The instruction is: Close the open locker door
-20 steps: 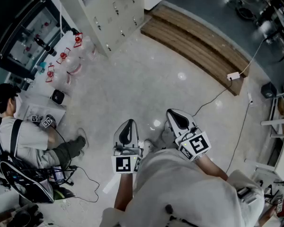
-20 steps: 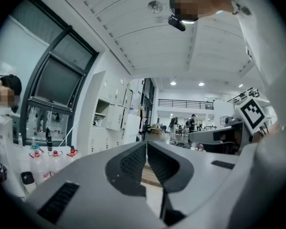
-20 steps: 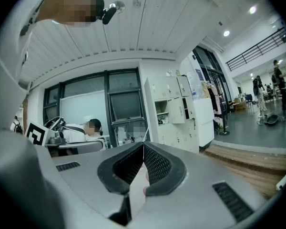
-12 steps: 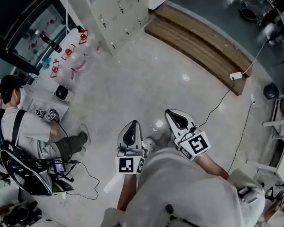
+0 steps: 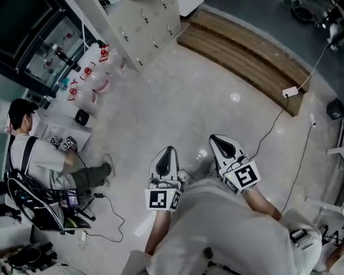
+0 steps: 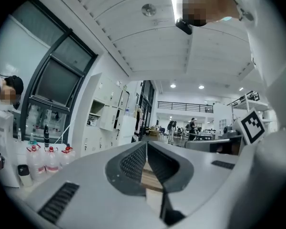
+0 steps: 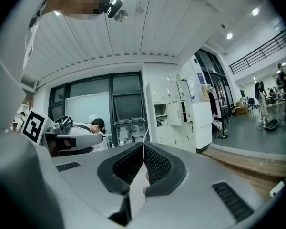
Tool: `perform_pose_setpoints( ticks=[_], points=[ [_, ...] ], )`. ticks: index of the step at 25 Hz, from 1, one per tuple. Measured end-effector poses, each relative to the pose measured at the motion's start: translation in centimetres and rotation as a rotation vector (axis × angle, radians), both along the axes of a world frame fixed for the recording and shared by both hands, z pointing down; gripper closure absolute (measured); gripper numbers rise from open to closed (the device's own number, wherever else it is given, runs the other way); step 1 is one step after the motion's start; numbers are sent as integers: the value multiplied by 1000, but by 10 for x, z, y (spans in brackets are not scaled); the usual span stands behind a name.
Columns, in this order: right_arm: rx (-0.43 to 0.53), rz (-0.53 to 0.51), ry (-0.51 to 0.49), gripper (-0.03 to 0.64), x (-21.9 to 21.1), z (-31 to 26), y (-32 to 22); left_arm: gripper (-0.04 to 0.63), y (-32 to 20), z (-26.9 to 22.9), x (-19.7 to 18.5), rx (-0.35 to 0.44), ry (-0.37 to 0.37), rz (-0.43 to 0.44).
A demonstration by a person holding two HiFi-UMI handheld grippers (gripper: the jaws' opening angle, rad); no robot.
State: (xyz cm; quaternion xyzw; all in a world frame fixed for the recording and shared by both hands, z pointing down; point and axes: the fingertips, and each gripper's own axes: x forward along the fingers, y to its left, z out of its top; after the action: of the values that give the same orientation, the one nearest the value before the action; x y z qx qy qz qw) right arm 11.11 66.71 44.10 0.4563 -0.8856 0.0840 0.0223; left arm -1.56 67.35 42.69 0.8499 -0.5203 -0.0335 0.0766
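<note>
The locker door (image 7: 174,109) is a plain pale panel with a small dark handle. It belongs to an upper row of the white locker bank (image 5: 146,22) against the far wall, well apart from both grippers. It stands swung out from the bank's face, just beside the open compartment (image 7: 160,111), which has clutter on its shelves. The other doors sit flush.

The floor (image 5: 178,96) is pale, glossy and speckled. A wooden step (image 5: 241,50) runs along it by the lockers. A white cable (image 5: 269,125) trails to a power strip, red-capped bottles (image 5: 89,79) stand by dark windows, and a person (image 5: 40,159) sits on the floor at left.

The door hangs upright, its long axis vertical, and juts into the room.

The left gripper (image 5: 168,149) and right gripper (image 5: 215,137) are held low over the floor. Each has its jaws pressed together on nothing.
</note>
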Motion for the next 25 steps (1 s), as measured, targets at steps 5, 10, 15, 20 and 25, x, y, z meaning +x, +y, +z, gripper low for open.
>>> perform_pose_setpoints(
  ticks=[5,10,15,20,25],
  points=[
    [59,-29,2,589,41,-11,3,579,10,1,53,-3,-9,2],
    [99,-48,-4,588,74,-9,7,578,13,10,82,-13,-7,-36],
    [62,-62,-17,588,80,1,-13,580,-10,8,85,-11,-4,-59],
    [62,-73,1,588,68,8,-59,580,-56,13,77,1,-1,-58],
    [45,-57,22,588,52,7,-122,580,-120,15,63,0,14,-44]
  ],
)
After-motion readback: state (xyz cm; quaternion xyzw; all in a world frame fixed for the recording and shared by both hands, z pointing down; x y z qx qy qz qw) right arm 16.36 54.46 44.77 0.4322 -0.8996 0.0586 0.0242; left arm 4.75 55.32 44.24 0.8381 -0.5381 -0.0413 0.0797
